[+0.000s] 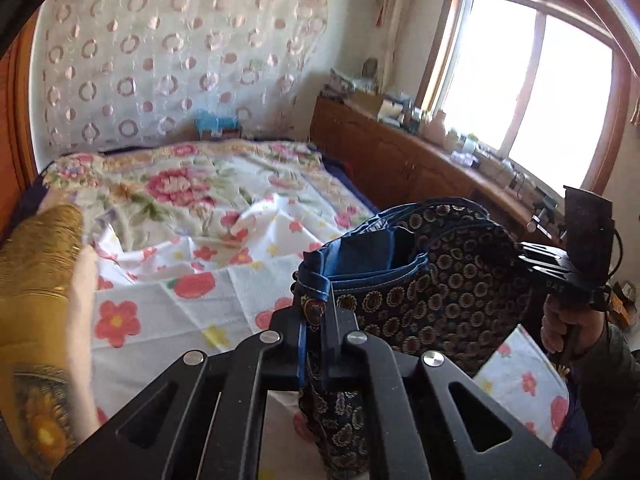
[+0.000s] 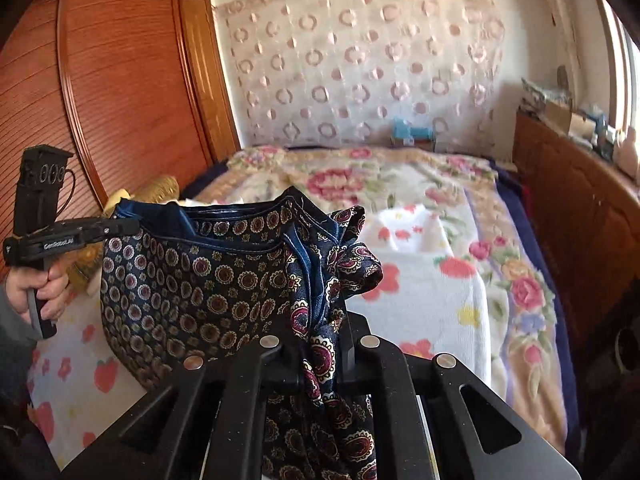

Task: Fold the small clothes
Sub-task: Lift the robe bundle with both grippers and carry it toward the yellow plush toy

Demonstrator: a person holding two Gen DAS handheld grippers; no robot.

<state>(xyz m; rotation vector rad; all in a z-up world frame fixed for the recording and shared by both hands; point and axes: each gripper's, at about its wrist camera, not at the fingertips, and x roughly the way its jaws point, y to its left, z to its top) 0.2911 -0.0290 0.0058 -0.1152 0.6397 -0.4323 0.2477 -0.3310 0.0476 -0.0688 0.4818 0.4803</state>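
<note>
Two grippers hold one small garment up over the bed, and we see it from both ends. The garment (image 1: 432,280) is dark navy, printed with round gold and maroon medallions, with a plain blue band along its upper edge and a blue lining showing inside the opening.

From the left wrist view, our left gripper (image 1: 314,344) has its jaws pinched nearly together on one end of the blue-banded edge, and the cloth runs down between the black fingers and hangs below them. Across the span of fabric, the right gripper (image 1: 520,254) clamps the far end, and a hand (image 1: 568,332) in a grey sleeve holds its handle.

From the right wrist view, our right gripper's jaws are likewise squeezed onto a bunched corner of the cloth, which spills up over the fingertips and drops down between them. The garment sags in a shallow curve between the two grips, clear of the bedding.

Under it lies a white towel (image 1: 168,312) with red and yellow flowers, spread over a floral blanket (image 2: 516,280) on the bed. A gold cushion (image 1: 44,264) sits at the left edge of the bed, just beside the towel. Behind the bed hangs a lace curtain with pink rings (image 2: 360,68), with a wooden wardrobe (image 2: 120,80) to its left and a wooden cabinet (image 1: 400,160) under the window (image 1: 532,84).
</note>
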